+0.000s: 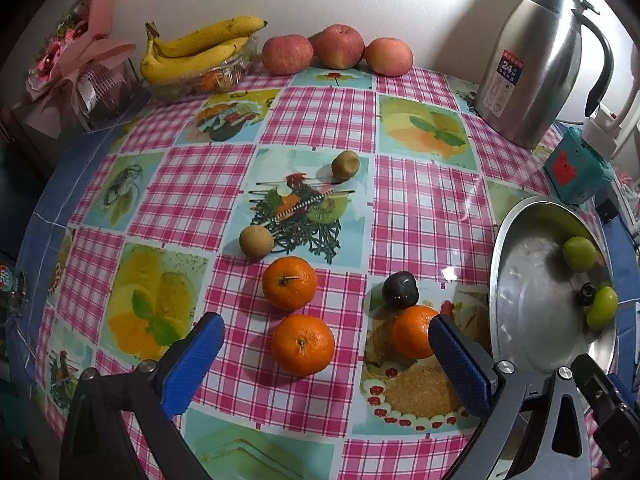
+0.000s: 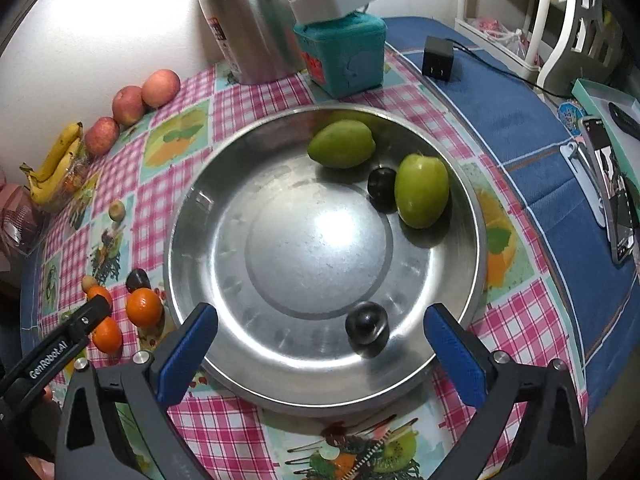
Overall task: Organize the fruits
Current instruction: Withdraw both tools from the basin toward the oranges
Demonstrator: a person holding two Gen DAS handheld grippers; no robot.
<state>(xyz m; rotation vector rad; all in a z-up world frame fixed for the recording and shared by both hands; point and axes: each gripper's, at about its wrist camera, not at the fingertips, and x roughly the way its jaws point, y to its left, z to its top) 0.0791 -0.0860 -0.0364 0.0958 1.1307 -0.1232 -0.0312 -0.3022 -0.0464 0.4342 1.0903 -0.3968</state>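
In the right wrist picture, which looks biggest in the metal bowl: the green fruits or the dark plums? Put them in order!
1. Green fruit by the right rim and green fruit at the back: about alike, can't rank them.
2. Near dark plum: looks bigger than the other, but it's nearer the camera.
3. Far dark plum.

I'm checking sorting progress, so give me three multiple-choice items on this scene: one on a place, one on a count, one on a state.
1. Where does the round dark fruit nearest the right gripper lie?
A. In the metal bowl
B. On the tablecloth
C. On the bananas

2. How many green fruits are in the bowl?
A. One
B. Two
C. Four

3. How is the left gripper?
A. Shut on an orange
B. Shut, empty
C. Open, empty

Answers: 1 A, the dark fruit sits inside the metal bowl ahead of the right gripper. 2 B, two green fruits show. 3 C, the left gripper is spread wide, pads clear of the oranges.
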